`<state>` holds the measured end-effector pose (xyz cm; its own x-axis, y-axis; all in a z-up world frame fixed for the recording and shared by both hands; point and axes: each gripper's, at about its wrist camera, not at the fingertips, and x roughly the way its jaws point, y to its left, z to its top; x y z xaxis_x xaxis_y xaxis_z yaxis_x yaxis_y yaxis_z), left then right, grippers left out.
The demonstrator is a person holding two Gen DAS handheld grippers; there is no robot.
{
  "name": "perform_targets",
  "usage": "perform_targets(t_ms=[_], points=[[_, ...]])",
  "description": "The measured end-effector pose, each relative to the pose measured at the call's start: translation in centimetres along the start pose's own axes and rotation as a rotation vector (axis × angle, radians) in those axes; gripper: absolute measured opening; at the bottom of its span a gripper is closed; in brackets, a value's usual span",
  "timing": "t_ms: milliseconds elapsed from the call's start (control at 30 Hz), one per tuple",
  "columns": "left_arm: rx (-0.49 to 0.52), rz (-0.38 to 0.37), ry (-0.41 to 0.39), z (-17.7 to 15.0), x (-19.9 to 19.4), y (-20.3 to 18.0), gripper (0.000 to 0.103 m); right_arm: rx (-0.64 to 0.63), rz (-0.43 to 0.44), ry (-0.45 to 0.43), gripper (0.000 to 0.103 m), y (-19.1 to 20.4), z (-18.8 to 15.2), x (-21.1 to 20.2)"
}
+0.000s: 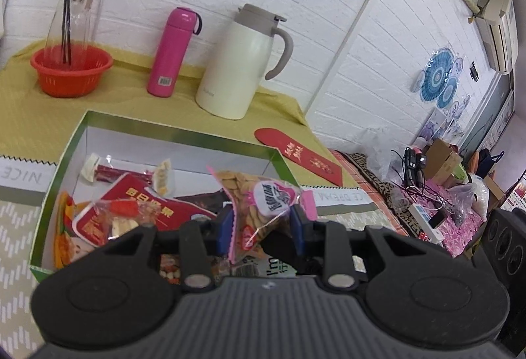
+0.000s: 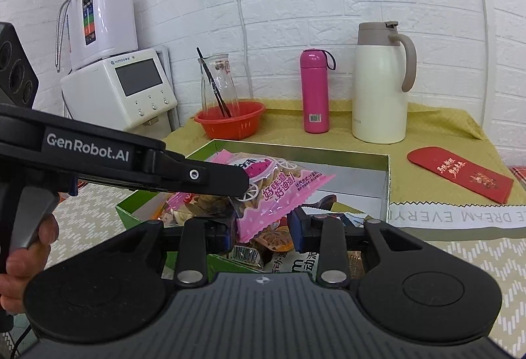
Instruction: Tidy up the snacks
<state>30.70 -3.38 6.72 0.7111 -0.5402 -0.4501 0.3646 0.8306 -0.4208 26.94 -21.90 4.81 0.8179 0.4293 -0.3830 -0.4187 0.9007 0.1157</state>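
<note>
A pink bag of chips [image 1: 263,207] is pinched between the blue pads of my left gripper [image 1: 261,224], held above an open green box [image 1: 65,161] that holds several snack packets, among them a red packet [image 1: 131,211]. In the right wrist view the left gripper reaches in from the left and holds the same pink bag [image 2: 276,191] over the box [image 2: 388,181]. My right gripper [image 2: 263,227] is open just below and around the bag's lower corner, not clamped on it.
On the yellow-green cloth behind the box stand a cream thermos jug [image 2: 381,86], a pink bottle [image 2: 314,89], and a red basket [image 2: 230,119] with a glass carafe. A red envelope [image 2: 460,173] lies right of the box. White appliances [image 2: 118,89] stand at the left.
</note>
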Motion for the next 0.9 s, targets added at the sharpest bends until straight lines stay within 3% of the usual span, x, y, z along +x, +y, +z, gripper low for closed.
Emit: perform_targets(t_ms=[133,200,233,267,333,433,900], points=[[-0.014,0.0,0.005,0.8,1.5,1.1,0.031,0.002,0.005,0.003,0.058,-0.6,0.2,1.5],[-0.03,0.016,-0.006,1.1,1.9,1.6,0.048,-0.031,-0.007,-0.001,0.066,-0.7,0.2,2.2],[-0.043,0.041,-0.015,1.1,1.9,1.9,0.078,-0.05,-0.022,0.0,0.086,-0.6,0.1,2.5],[-0.037,0.091,-0.038,1.1,1.9,2.0,0.085,-0.071,-0.053,-0.009,0.103,-0.5,0.0,2.7],[0.015,0.197,-0.074,1.0,1.7,1.7,0.095,-0.107,-0.107,-0.071,0.103,-0.3,-0.5,2.3],[0.021,0.254,-0.082,0.9,1.4,2.1,0.095,-0.127,-0.102,-0.075,0.103,-0.2,-0.8,2.0],[0.048,0.276,-0.114,-0.1,-3.3,0.5,0.095,-0.06,-0.1,-0.074,0.103,1.2,-0.5,-1.8]])
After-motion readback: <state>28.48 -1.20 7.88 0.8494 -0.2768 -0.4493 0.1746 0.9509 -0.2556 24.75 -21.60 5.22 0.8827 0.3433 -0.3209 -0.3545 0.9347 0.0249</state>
